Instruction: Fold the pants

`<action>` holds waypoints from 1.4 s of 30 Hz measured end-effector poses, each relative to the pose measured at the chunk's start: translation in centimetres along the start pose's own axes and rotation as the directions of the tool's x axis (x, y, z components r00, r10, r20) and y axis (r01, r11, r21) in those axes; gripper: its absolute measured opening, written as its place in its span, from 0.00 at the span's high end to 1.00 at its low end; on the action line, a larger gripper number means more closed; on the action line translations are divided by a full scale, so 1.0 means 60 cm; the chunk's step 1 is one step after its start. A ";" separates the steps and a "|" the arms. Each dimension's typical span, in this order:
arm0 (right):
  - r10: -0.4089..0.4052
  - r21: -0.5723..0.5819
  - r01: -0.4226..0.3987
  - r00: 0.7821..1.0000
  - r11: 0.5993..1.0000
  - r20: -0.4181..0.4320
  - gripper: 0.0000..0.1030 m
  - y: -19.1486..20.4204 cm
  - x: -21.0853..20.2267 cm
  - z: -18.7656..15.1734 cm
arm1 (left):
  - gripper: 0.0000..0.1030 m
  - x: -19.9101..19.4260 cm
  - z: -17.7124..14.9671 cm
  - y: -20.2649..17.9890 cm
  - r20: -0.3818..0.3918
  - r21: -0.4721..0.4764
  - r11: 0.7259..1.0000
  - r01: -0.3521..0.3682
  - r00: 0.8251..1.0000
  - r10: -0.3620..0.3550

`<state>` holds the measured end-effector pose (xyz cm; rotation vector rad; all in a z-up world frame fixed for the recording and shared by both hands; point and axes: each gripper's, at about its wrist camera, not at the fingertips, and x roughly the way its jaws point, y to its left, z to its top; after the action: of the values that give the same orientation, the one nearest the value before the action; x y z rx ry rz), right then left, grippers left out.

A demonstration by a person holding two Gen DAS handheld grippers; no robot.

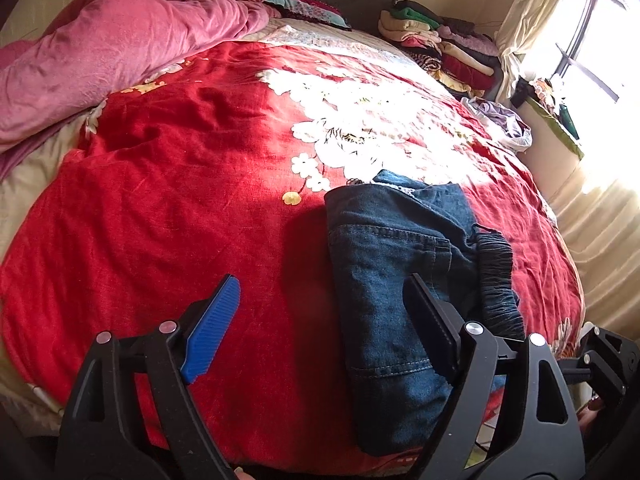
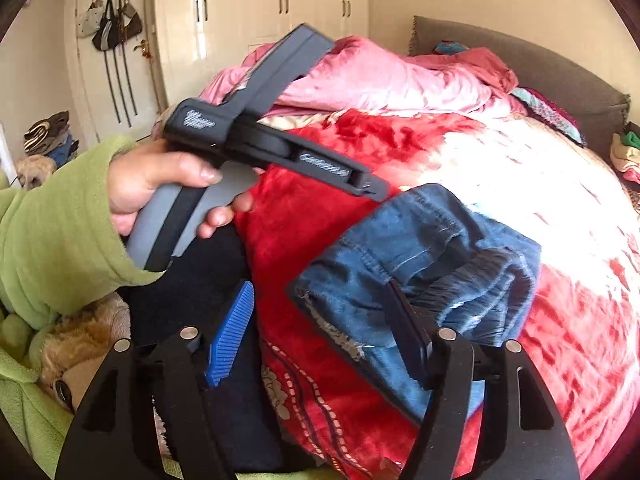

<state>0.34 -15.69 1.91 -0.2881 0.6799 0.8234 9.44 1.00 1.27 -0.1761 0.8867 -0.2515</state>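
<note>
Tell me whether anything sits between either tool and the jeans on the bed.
Nothing visible does. The folded jeans lie on the red blanket directly ahead of the left tool and the right tool. Both tools are open, with nothing between their fingers. The pink duvet lies far behind.

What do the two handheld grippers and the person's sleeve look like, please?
Both the left gripper and the right gripper have black frames with silver pivot bolts, one ribbed blue finger pad and one black. The left one's handle is grey with a black strip. The sleeve is green fleece.
</note>
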 end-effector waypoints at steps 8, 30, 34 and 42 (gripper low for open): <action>-0.099 0.092 0.092 0.992 0.991 0.075 0.29 -0.042 -0.046 0.005 | 0.18 -0.026 0.004 -0.022 0.031 0.027 1.000 0.004 0.999 -0.005; -0.303 0.362 0.279 0.953 0.889 0.010 0.29 -0.184 -0.070 -0.034 | 0.10 -0.006 -0.005 -0.040 0.001 0.048 0.999 0.005 1.000 -0.005; -0.297 0.420 0.292 0.953 0.859 -0.055 0.29 -0.207 -0.044 -0.049 | 0.10 0.010 -0.011 -0.037 -0.016 0.039 0.999 0.008 1.000 -0.008; -0.236 0.540 0.260 0.965 0.801 -0.115 0.29 -0.252 -0.006 -0.071 | 0.10 0.054 -0.026 -0.036 -0.078 0.019 0.999 0.037 0.996 -0.035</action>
<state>9.67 -27.87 -1.36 0.1342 0.8691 0.3407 9.89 -2.05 -1.53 -0.1644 0.9580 -0.3026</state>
